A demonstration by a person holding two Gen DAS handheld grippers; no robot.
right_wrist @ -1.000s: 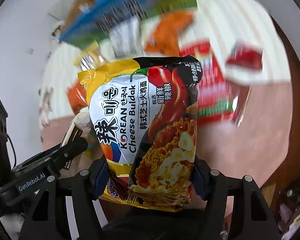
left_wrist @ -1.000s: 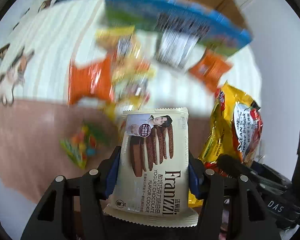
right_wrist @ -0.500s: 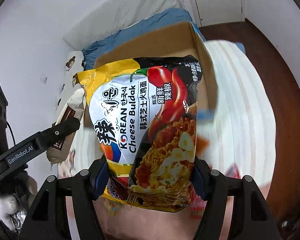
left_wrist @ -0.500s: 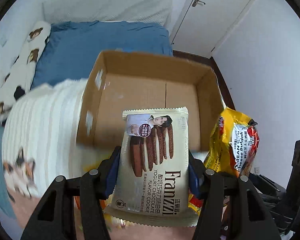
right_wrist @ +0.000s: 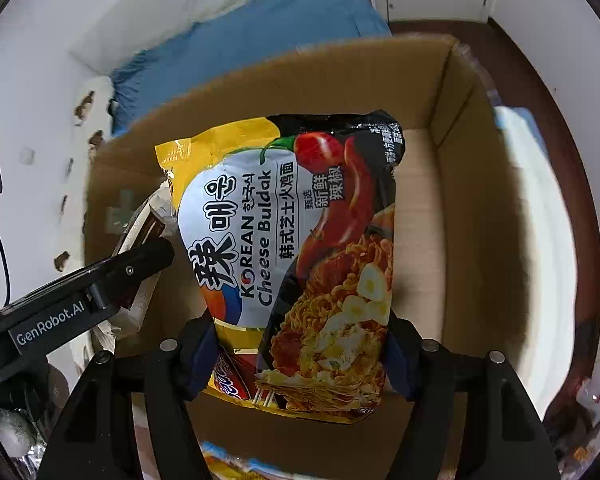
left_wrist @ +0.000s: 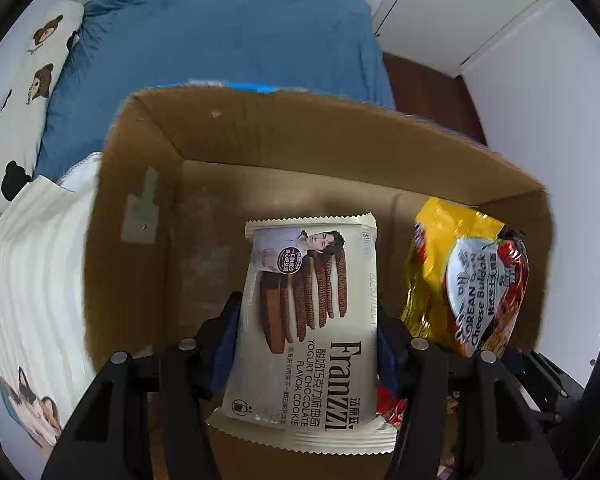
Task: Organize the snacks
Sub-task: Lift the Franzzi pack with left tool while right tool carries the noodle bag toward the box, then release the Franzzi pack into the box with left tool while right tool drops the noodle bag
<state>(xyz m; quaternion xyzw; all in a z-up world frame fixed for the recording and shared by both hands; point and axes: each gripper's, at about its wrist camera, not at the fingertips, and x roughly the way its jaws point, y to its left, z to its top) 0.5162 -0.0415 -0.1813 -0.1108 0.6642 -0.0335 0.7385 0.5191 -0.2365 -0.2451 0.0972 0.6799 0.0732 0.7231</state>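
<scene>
My left gripper (left_wrist: 306, 340) is shut on a cream Franzzi cookie pack (left_wrist: 308, 320) and holds it over the open cardboard box (left_wrist: 260, 140). My right gripper (right_wrist: 300, 348) is shut on a yellow and black Korean Cheese Buldak noodle bag (right_wrist: 292, 256), also held over the same box (right_wrist: 440, 200). The noodle bag shows at the right of the left wrist view (left_wrist: 472, 284). The left gripper with the cookie pack shows at the left of the right wrist view (right_wrist: 112, 272). The box floor that I see is bare cardboard.
The box stands on a bed with a blue sheet (left_wrist: 220, 32) and a white ribbed blanket (left_wrist: 32, 264). A bear-print pillow (left_wrist: 24, 80) lies at the left. White walls and a door (left_wrist: 460, 12) are behind, dark wood floor (right_wrist: 540, 60) at the right.
Both grippers have carried their packs from over the scattered snacks on the blanket up and forward to above the open box. The box now fills both views.
</scene>
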